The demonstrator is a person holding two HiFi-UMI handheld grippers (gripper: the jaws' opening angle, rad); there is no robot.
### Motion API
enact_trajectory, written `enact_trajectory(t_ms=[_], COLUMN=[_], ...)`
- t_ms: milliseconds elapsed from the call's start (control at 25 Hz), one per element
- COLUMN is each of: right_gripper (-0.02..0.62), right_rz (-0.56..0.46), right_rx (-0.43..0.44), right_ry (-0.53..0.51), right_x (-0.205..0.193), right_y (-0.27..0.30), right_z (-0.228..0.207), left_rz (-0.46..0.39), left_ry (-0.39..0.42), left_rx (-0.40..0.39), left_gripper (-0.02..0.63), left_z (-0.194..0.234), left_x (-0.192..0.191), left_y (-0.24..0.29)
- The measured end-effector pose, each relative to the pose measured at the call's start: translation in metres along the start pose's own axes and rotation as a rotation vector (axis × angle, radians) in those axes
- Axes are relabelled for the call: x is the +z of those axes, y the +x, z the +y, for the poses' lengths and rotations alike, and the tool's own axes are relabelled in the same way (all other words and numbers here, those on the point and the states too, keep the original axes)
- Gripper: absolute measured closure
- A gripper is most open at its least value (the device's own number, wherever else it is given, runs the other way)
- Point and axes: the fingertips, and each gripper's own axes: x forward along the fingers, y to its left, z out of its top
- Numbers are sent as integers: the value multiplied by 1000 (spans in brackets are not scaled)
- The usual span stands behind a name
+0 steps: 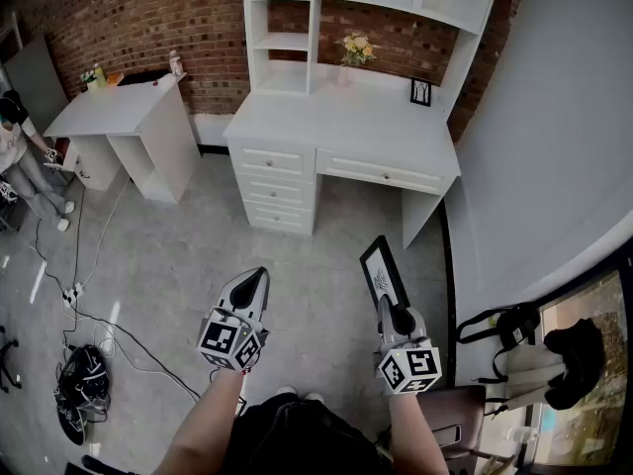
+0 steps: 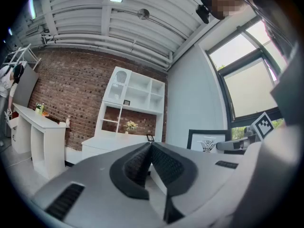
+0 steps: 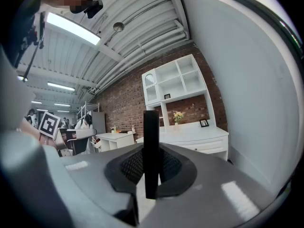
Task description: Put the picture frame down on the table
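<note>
Right claw [image 1: 396,315]: clamped on the picture frame [image 1: 382,273] by its edge, likely to carry it upright, well short of the tabletop [image 1: 336,132].
Left claw [image 1: 255,285]: closed, empty, idle.

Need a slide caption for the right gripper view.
Right gripper clamps a black picture frame edge-on, facing the white desk.

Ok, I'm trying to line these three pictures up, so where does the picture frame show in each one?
Head view: picture frame lower right of centre, clamped in the right gripper.
Left gripper view: picture frame at the right, facing the camera.
Right gripper view: picture frame in the centre, edge-on, a dark bar between the jaws.
Shared landmark: the yellow flowers on the white desk.
</note>
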Motion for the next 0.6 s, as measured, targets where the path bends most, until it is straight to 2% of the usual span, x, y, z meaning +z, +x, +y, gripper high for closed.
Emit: enact_trajectory(t_ms=[360, 600], right_gripper=[563, 563], right_rz=[5, -9], right_rx=[3, -1], right_ry=[-8, 12], right_x=[-4, -2], right_y=[6, 32], right_z=[-18, -37], left_rz=[6, 7], left_ry=[-11, -7], left_rx=[3, -9], left_gripper=[623, 623], left_z=[-6, 4], left_x=[-12, -13], left_y=[19, 54])
